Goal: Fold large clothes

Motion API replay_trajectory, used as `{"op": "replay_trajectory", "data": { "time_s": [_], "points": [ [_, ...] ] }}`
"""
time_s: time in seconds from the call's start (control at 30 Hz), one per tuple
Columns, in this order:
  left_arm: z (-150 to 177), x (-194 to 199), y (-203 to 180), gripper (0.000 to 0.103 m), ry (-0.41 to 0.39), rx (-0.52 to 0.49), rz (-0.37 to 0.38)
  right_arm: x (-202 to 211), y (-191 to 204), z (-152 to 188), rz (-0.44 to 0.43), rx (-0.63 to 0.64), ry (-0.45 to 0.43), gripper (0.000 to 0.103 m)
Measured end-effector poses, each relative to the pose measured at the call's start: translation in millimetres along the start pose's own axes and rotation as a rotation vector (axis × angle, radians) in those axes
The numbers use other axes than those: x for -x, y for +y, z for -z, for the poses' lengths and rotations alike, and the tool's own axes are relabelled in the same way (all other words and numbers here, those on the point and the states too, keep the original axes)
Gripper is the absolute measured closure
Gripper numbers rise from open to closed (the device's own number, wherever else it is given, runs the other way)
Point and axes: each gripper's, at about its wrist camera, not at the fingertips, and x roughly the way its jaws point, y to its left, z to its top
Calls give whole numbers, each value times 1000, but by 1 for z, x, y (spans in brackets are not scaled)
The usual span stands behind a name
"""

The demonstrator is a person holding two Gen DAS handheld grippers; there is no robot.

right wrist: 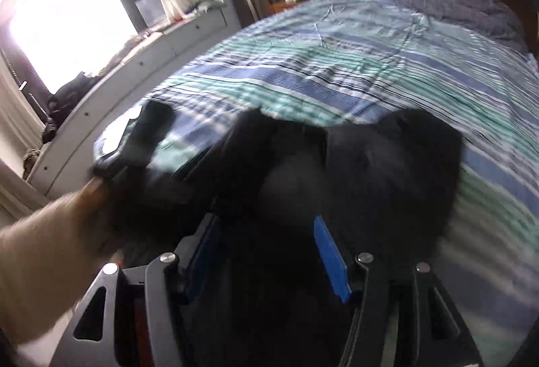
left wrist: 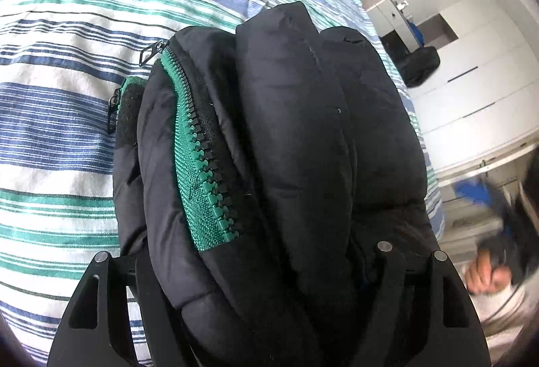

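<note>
Striped bed (left wrist: 67, 118) fills both views, and on it the black jacket (left wrist: 286, 131), bunched thick, its long axis running straight away from the left gripper (left wrist: 269, 266). Green zipper (left wrist: 202, 171) rides along its left flank. The left is the nearer one, the bundle wedged between its jaws, which stand wide, fingertips buried under fabric, so a firm clamp I can't confirm. Right gripper (right wrist: 266, 252), blurred, has dark jacket cloth between its blue pads (right wrist: 328, 256), about half apart; gripped or loose, can't tell.
</note>
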Motion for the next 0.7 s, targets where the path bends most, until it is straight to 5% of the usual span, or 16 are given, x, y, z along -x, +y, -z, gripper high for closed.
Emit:
{"op": "replay_trajectory", "data": {
  "time_s": [0.13,0.3,0.43,0.6,0.7],
  "points": [
    [2,-6,-6,29,-15,7,0,14,7,56,46,-56,36,43],
    [12,-7,-7,27,-34,-7,-5,-24,2,92,123,-69,61,39],
    [23,-13,-15,21,-68,-11,3,-50,-20,114,83,-136,55,38],
    [32,-3,-25,20,-94,-4,-54,-17,-1,89,147,-56,89,38],
    [36,9,-38,15,-103,-14,-101,20,23,52,118,4,-78,38]
  ]
}}
